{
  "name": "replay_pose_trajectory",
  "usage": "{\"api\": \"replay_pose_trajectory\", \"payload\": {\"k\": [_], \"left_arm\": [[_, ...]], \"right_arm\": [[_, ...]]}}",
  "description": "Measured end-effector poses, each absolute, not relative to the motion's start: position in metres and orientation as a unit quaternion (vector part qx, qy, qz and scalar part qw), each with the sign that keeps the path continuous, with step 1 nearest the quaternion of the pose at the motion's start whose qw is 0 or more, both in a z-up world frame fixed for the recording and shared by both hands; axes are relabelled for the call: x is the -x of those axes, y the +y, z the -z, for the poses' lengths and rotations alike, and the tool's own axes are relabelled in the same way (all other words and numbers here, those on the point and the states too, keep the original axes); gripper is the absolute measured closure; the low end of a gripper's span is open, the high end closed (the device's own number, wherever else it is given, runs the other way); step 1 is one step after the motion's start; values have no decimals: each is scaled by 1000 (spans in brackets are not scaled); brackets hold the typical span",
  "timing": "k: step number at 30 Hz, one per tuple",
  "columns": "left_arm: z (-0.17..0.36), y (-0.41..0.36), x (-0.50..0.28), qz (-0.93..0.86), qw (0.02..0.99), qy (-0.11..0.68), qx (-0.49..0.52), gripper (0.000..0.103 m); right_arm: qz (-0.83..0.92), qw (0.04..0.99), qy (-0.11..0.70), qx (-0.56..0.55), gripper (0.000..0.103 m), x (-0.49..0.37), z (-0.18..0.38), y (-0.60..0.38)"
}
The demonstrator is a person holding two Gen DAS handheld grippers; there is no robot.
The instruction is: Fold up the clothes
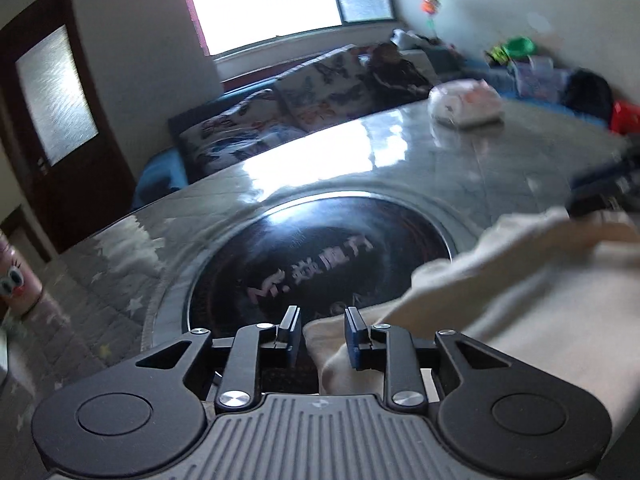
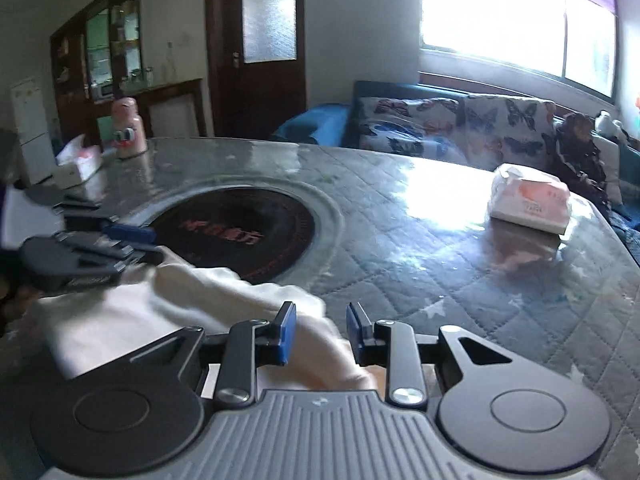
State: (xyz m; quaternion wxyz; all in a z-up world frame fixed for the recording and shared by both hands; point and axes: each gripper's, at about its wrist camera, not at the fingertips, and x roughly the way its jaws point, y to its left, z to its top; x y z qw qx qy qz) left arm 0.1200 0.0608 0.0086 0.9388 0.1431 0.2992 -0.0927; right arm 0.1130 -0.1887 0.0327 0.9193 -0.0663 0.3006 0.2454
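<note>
Cream garment [image 2: 132, 320] is lain on bench [image 2: 440, 248]; its edges are straddled by spread left hand-held gripper [image 1: 322, 336] and spread right hand-held gripper [image 2: 322, 334].

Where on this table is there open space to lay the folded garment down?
The widest bare stretch of table lies between the round dark inset and the tissue pack. The near-left is crowded: the cream garment and both tools, left tool and right tool. The far-left corner holds a tissue box and pink bottle.
</note>
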Motion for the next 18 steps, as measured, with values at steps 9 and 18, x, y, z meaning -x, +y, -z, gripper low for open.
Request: {"api": "replay_pose_trajectory", "payload": {"k": [9,18], "left_arm": [[-25,27,-106,180,930,310,-85,78],[-3,14,-128,171,922,339,-70,78]], "right_arm": [[-257,909,325,42,84,-126,-22,-174],[-234,915,328,41,88,-132,-4,-175]]}}
